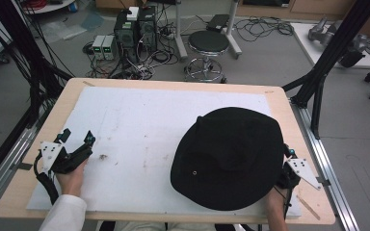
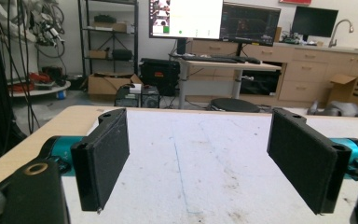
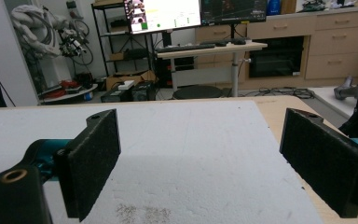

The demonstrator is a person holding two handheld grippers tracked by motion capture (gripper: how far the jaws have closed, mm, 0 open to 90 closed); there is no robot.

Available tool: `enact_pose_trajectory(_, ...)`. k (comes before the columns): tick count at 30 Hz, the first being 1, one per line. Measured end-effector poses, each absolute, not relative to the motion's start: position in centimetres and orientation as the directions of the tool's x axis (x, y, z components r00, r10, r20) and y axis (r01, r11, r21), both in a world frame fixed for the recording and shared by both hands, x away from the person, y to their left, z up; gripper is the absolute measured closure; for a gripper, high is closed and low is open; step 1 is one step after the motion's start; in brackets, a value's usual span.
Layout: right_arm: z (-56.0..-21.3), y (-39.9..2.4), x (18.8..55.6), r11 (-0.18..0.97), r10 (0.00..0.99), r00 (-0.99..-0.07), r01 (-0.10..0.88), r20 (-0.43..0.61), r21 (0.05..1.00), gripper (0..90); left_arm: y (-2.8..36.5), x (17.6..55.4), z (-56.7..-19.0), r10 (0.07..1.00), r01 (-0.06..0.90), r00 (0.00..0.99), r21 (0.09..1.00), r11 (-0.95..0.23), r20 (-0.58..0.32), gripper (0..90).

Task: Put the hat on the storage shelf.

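My left gripper (image 1: pixel 77 138) rests low over the left side of the white board (image 1: pixel 139 120), held by a hand in a white sleeve. Its jaws stand wide apart with nothing between them; in the left gripper view the gripper (image 2: pixel 198 163) frames bare, scuffed board. My right gripper (image 1: pixel 287 160) is at the board's right edge, mostly hidden behind a black brimmed hat (image 1: pixel 229 159). In the right gripper view the gripper (image 3: pixel 214 163) is open too, with bare board between its pads. I cannot tell if the hat is worn or lies on the board.
The board lies on a wooden table (image 1: pixel 67 96). A few dirt specks (image 1: pixel 102 156) mark the board near the left gripper. Beyond the far edge are a round stool (image 1: pixel 208 43), computer boxes (image 1: pixel 135 29) and floor cables. Black frame posts (image 1: pixel 327 53) rise at the right.
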State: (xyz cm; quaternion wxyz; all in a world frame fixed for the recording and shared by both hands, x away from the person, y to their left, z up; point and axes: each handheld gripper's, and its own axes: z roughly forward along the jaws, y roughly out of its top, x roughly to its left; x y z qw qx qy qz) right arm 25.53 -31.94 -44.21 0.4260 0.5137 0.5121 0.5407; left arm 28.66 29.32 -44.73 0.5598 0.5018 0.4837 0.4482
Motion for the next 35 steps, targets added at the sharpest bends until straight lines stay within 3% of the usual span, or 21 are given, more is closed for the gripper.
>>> enact_pose_trajectory(35,-44.29,-32.09,25.55,-0.122,0.986,-0.104,0.076,0.130,0.990,11.5,30.24,28.90,-44.91,0.965,0.022,0.142,0.975,0.221,-0.222,22.0)
